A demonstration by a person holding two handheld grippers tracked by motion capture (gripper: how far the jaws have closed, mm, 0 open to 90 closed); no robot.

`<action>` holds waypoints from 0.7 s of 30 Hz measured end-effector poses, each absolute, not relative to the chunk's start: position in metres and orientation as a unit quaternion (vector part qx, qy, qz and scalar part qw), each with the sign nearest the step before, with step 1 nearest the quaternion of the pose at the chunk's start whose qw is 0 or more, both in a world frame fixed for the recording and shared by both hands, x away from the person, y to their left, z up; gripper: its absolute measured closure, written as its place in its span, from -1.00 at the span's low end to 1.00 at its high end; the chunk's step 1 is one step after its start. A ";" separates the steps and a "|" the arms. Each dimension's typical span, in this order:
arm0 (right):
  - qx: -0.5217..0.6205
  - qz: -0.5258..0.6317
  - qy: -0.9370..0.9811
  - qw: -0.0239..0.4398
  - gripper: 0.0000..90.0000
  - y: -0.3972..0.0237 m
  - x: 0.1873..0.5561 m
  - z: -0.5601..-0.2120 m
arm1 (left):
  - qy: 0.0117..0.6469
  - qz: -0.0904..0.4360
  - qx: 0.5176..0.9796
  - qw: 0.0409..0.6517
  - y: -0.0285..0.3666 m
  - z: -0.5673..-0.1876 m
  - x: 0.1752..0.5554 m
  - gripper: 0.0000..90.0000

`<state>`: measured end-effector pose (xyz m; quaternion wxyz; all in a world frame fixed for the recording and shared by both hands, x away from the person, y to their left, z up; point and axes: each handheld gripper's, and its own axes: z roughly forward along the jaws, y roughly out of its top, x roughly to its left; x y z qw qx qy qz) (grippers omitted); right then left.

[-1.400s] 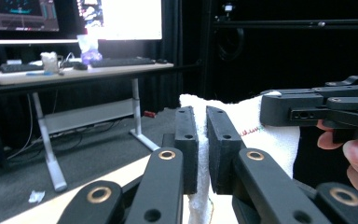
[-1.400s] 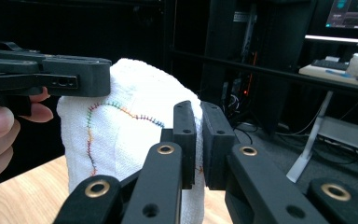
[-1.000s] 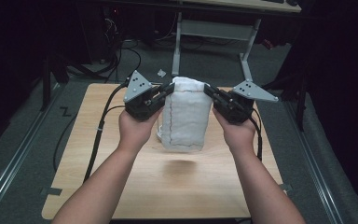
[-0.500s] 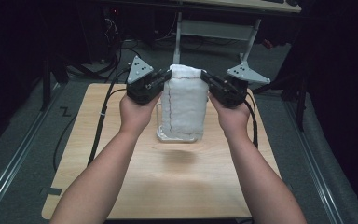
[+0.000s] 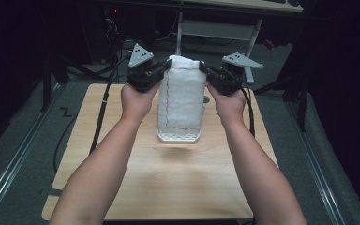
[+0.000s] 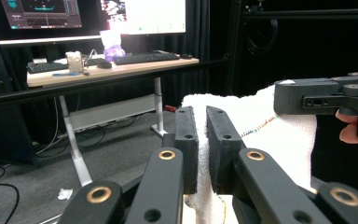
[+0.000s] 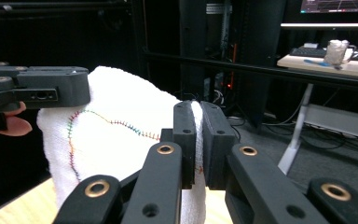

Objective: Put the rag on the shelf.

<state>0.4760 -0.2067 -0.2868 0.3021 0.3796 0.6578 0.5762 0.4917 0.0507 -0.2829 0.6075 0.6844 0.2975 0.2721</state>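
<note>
1. Forearms enter from the bottom edge of the high view and run up to centre frame.
2. Left gripper [image 5: 163, 70], centre-left: jaws narrow, pinching the upper left edge of the white towel [image 5: 182, 96]. In the left gripper view the cloth sits in the slit between the jaws.
3. Right gripper [image 5: 205, 70], centre-right: jaws narrow, clamped on the towel's upper right edge; cloth visible between the pads in the right gripper view.
4. Towel hangs between both grippers at frame centre, coloured stitching along its edge, held above the wooden table [image 5: 122, 187].
5. White perforated tray [image 5: 179, 137] directly under the towel's lower end, on the table.
6. Upper frame: desk legs [image 5: 255, 42], cables, dark floor.
</note>
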 end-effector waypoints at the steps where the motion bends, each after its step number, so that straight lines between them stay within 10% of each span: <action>1: 0.381 0.575 0.658 0.301 0.91 -0.207 0.479 -0.286 | 0.302 0.268 0.683 0.609 0.051 -0.283 0.496 0.86; 21: 0.412 0.504 0.711 0.265 0.89 -0.200 0.554 -0.327 | 0.367 0.232 0.727 0.531 0.045 -0.340 0.570 0.84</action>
